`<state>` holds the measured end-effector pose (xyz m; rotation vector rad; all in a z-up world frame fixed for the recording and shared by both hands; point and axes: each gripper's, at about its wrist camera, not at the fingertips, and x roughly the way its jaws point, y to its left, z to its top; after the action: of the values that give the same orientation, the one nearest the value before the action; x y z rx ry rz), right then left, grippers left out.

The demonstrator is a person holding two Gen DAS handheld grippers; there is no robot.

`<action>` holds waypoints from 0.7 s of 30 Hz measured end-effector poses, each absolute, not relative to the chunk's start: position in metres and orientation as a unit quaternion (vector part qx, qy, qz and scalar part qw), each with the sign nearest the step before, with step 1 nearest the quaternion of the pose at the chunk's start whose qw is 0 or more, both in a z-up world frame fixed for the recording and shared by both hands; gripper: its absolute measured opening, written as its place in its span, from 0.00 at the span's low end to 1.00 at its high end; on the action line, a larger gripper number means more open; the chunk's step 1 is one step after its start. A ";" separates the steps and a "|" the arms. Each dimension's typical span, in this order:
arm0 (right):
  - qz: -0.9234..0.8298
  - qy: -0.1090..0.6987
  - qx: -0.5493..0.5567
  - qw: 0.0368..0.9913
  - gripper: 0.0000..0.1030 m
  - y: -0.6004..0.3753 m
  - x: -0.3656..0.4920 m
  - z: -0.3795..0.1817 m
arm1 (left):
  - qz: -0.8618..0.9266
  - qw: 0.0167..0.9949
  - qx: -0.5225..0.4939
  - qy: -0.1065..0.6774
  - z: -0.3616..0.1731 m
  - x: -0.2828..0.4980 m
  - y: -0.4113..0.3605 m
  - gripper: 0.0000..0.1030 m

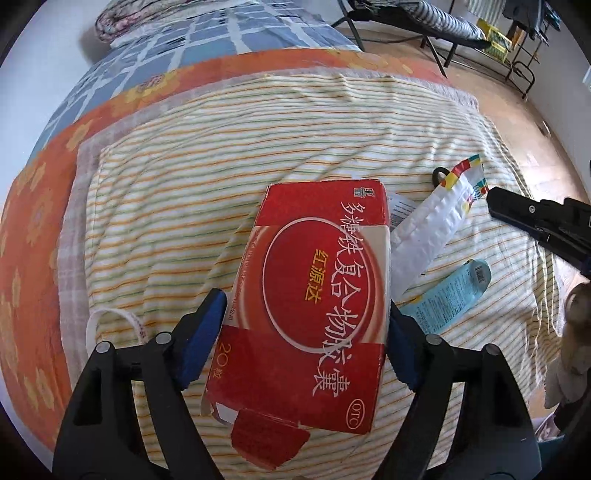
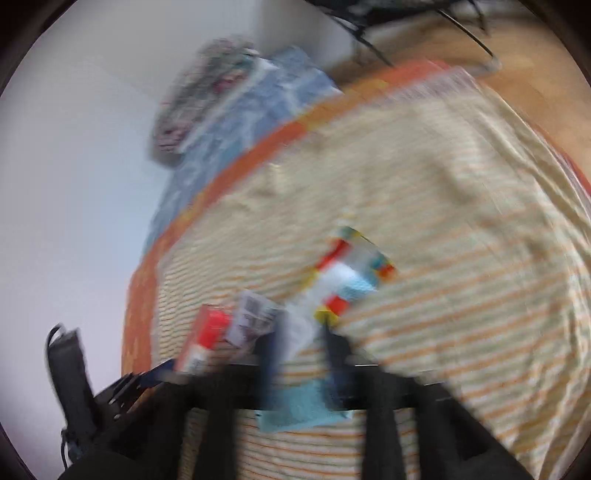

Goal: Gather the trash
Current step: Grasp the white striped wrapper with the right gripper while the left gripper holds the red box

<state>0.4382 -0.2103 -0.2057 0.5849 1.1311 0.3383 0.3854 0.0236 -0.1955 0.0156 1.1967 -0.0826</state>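
Observation:
In the left wrist view my left gripper [image 1: 306, 325] is shut on a red medicine box [image 1: 314, 295] with white Chinese lettering, its blue pads pressed on both long sides above the striped bedspread [image 1: 207, 192]. A white wrapper with a colourful end [image 1: 436, 221] and a light blue wrapper [image 1: 448, 291] lie just right of the box. My right gripper [image 1: 535, 225] enters from the right near them. The right wrist view is badly blurred: my right gripper [image 2: 299, 354] hovers over the blue wrapper [image 2: 299, 406] and white wrapper [image 2: 340, 280], its jaws apart. The red box [image 2: 207, 336] shows at left.
A white plastic strip [image 1: 110, 325] lies on the spread at left. A small black ring [image 1: 441, 175] lies past the white wrapper. An orange flowered blanket [image 1: 37, 229] and blue checked bedding [image 1: 207, 40] lie beyond. A folding cot [image 1: 424, 26] stands on the wooden floor [image 1: 517, 110].

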 end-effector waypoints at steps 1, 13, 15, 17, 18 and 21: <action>0.147 0.530 0.284 0.785 0.67 -0.213 0.439 -0.211 | -0.038 0.825 -0.001 0.564 -0.197 0.385 0.026 0.79; 0.166 0.525 0.312 0.774 0.18 -0.200 0.461 -0.243 | -0.045 0.822 -0.006 0.568 -0.212 0.384 0.024 0.78; 0.170 0.521 0.325 0.771 0.14 -0.204 0.457 -0.241 | -0.043 0.825 -0.007 0.564 -0.211 0.381 0.025 0.77; 0.175 0.513 0.322 0.776 0.10 -0.207 0.452 -0.234 | -0.042 0.828 -0.015 0.559 -0.207 0.378 0.028 0.77; 0.179 0.508 0.318 0.781 0.09 -0.208 0.448 -0.228 | -0.042 0.829 -0.019 0.557 -0.205 0.376 0.030 0.77; 0.195 0.492 0.303 0.793 0.06 -0.209 0.434 -0.210 | -0.040 0.834 -0.030 0.550 -0.196 0.367 0.035 0.75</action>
<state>0.4335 -0.2089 -0.2096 0.6512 1.0571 0.4199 0.3672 0.0353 -0.1964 -0.0627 1.1647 -0.0852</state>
